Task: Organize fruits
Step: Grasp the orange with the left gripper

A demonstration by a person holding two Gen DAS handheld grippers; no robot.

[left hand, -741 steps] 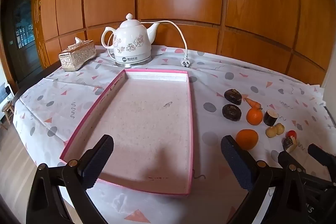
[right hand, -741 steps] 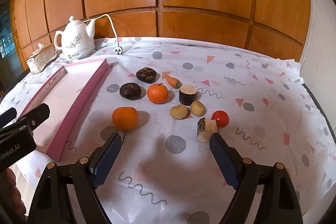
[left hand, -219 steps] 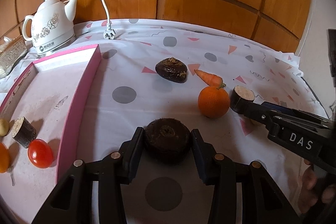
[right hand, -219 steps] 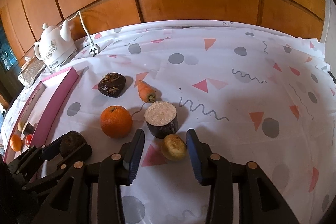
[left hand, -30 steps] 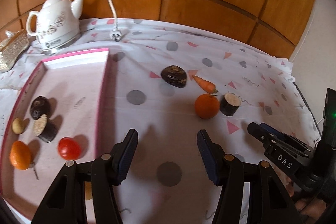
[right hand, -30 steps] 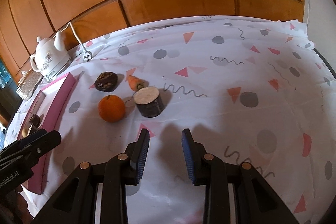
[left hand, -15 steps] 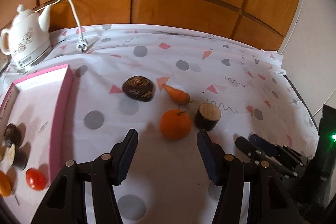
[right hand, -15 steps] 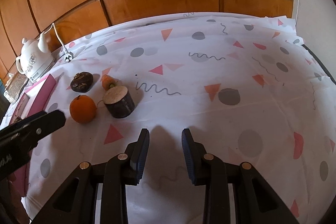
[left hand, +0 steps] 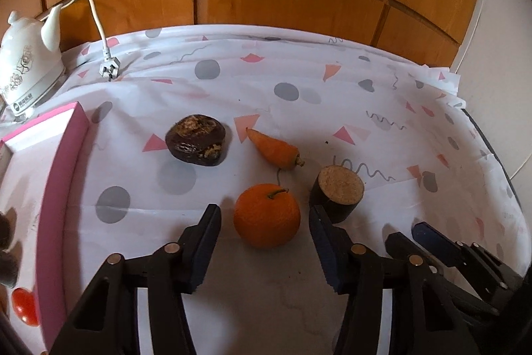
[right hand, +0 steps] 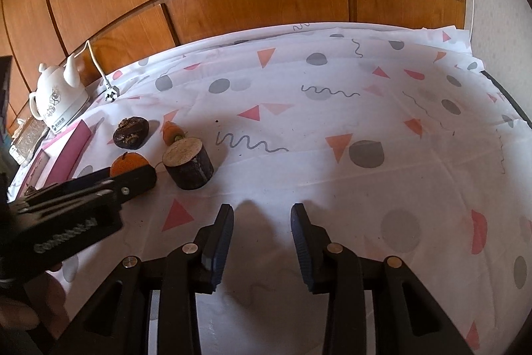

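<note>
My left gripper is open, its jaws on either side of an orange on the tablecloth, not touching it. A dark cut cylinder, a small carrot and a dark lumpy fruit lie just beyond. The pink tray at left holds a red tomato and dark pieces at the edge of view. My right gripper is open and empty over bare cloth, right of the cylinder. The left gripper partly hides the orange in the right wrist view.
A white kettle with its cord and plug stands at the back left. A tissue box sits beside it. Wood panelling runs behind the table. The table edge curves along the right.
My left gripper has moved forward so the orange now sits between its open jaws. My right gripper has shifted a little and stays open and empty.
</note>
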